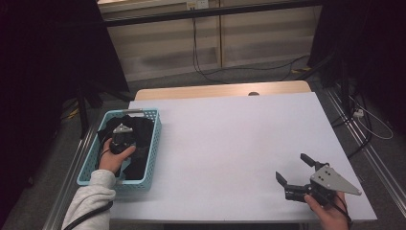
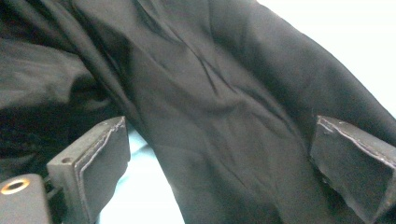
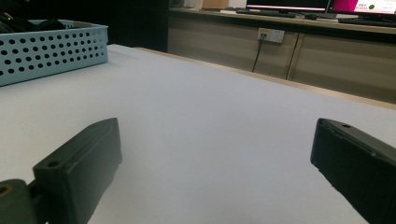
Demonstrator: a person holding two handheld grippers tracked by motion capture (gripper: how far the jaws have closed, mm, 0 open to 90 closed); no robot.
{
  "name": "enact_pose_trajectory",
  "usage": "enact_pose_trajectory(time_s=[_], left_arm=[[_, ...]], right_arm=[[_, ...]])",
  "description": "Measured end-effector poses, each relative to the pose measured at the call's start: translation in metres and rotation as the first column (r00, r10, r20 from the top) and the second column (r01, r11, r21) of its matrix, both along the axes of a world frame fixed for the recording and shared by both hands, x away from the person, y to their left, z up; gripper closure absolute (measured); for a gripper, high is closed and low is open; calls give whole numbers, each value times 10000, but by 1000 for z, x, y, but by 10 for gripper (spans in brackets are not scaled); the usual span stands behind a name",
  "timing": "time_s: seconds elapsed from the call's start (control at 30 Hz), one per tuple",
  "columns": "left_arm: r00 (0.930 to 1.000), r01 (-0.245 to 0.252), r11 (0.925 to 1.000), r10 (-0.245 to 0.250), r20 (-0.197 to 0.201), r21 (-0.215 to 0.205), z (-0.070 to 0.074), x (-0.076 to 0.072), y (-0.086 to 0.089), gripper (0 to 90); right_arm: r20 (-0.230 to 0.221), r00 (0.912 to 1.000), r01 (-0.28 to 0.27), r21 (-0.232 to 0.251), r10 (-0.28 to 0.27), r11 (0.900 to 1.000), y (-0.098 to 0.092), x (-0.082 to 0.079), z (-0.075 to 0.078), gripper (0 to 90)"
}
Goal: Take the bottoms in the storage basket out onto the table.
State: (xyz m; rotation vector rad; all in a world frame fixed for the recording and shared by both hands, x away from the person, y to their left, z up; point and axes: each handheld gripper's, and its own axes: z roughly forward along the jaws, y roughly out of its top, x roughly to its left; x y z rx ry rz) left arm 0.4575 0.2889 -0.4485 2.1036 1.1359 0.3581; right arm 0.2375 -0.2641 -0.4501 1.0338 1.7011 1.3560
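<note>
— Black cloth [image 2: 224,116] heaped inside the blue basket [image 1: 154,143], at the table's [image 1: 230,139] left edge. And the left gripper [image 1: 122,138]?

— Lowered into that basket from above, jaws spread wide either side of a fold, nothing pinched yet.

— Right gripper [image 1: 296,173]?

— Parked low over the near right corner, well apart from the basket, jaws released and empty, aimed across bare white tabletop.

— Farther back?

— Wooden cabinets [image 3: 299,51], one cable dangling.

White tabletop [image 1: 230,143] over a wooden edge at twelve o'clock. Grey floor [image 1: 230,76], trailing black cables [image 1: 201,67], beige cabinets [image 1: 249,43] beyond. Dim light.
</note>
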Motion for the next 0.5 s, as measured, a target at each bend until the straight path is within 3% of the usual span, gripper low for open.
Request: enact_pose_trajectory(time_s=[0.07,0.27,0.33,0.5], left_arm=[[9999,-50,9999,49,-92,-127,-1,0,-1,53],[9996,213,9990,-205,-190,391,-4,1,-4,54],[9987,198,9992,-181,-482,351,-7,0,-6,54],[9983,280,9981,-251,-533,550,-8,1,-5,55]], right_arm=[[-10,10000,-24,-27,24,10000,0,0,0,11],[-32,10000,-47,-29,47,10000,1,0,0,11],[-29,10000,-76,-56,76,10000,1,0,0,11],[-62,9999,-98,-73,97,9999,2,0,-1,11]])
